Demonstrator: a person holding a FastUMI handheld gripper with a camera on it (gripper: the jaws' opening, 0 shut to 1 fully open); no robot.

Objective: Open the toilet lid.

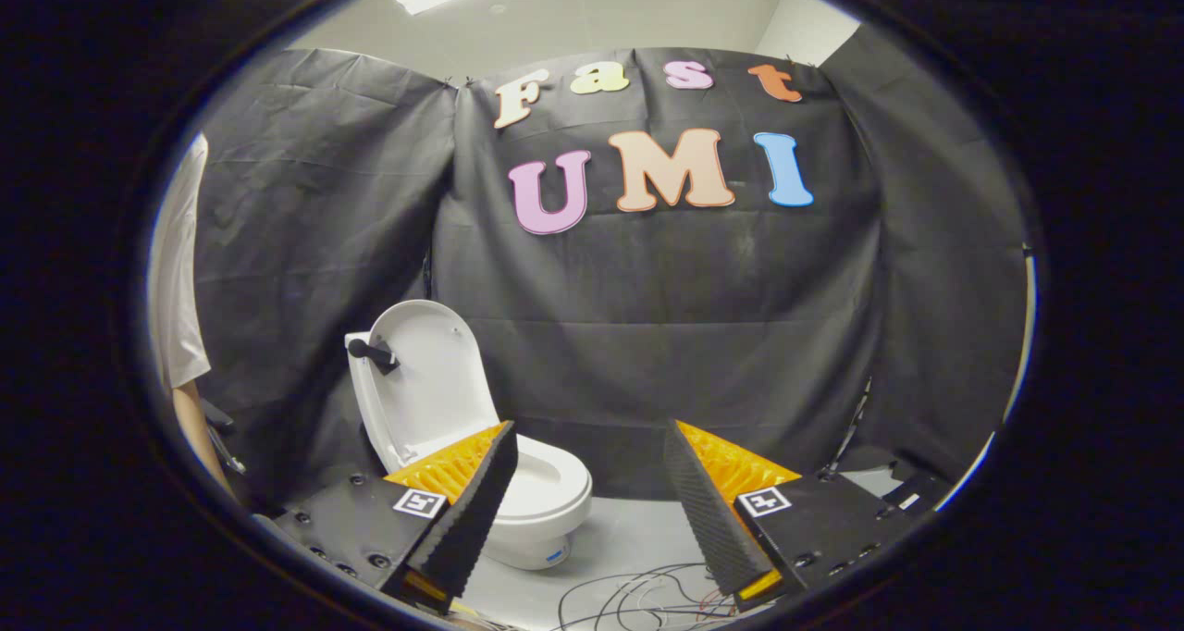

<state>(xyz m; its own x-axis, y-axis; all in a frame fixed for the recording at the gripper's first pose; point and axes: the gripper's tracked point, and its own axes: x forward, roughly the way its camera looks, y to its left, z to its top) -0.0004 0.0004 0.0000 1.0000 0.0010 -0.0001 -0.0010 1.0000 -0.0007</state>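
A small white toilet (pixel 546 497) stands on the pale floor ahead of the left finger (pixel 467 511). Its lid (pixel 427 381) is raised upright, leaning back toward the cloth wall, and the seat and bowl opening show below it. A dark handle (pixel 372 353) sticks out from the lid's upper left edge. My gripper (pixel 589 441) is open, its two fingers spread wide with nothing between them. The left finger overlaps the near side of the bowl in the view; I cannot tell if it touches.
Black cloth walls close the booth behind and to both sides. A person in a white shirt (pixel 180 270) stands beside the left wall, an arm hanging down. Loose thin cables (pixel 638 594) lie on the floor between the fingers.
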